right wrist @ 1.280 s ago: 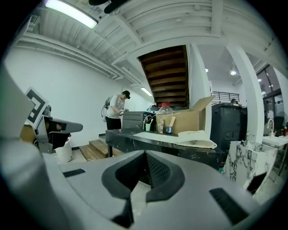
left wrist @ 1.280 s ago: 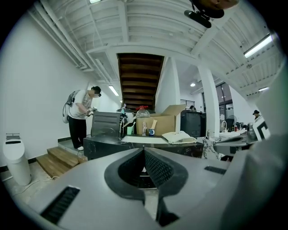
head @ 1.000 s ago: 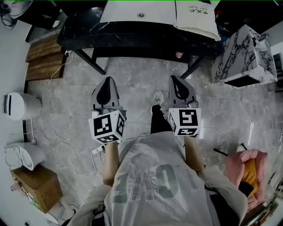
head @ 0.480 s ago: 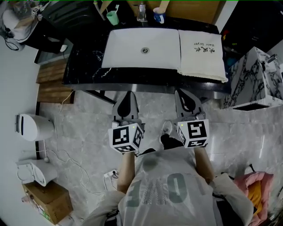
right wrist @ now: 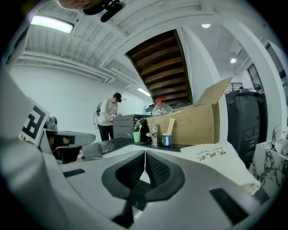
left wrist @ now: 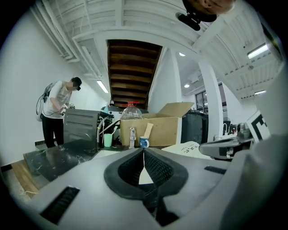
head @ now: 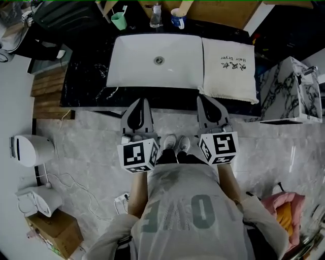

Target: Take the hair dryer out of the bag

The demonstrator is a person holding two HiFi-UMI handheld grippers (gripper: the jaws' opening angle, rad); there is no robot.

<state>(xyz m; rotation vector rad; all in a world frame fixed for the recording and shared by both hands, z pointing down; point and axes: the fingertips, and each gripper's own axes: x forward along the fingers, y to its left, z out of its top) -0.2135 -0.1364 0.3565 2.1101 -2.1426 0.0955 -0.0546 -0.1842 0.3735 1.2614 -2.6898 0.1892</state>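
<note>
A cream cloth bag [head: 229, 69] with dark lettering lies flat on the black marble counter [head: 84, 66], right of the white sink [head: 156, 60]. The hair dryer is not visible; the bag shows no opening from here. My left gripper [head: 140, 104] is shut and empty, its tips just short of the counter's front edge below the sink. My right gripper [head: 209, 101] is shut and empty too, its tips at the counter edge under the bag's near corner. In the right gripper view the bag [right wrist: 220, 157] lies ahead to the right; in the left gripper view the bag [left wrist: 186, 147] shows ahead right.
A green cup [head: 119, 21], a tap [head: 156, 15] and a blue mug [head: 177, 18] stand behind the sink, before a cardboard box [right wrist: 191, 123]. A marble-pattern box [head: 292, 91] stands to the right. A person [left wrist: 56, 110] works at the far left. A white bin [head: 28, 150] and cables lie on the floor.
The person has walked forward to the counter, and both shut grippers have come up to its front edge. The sink and bag now lie directly ahead.
</note>
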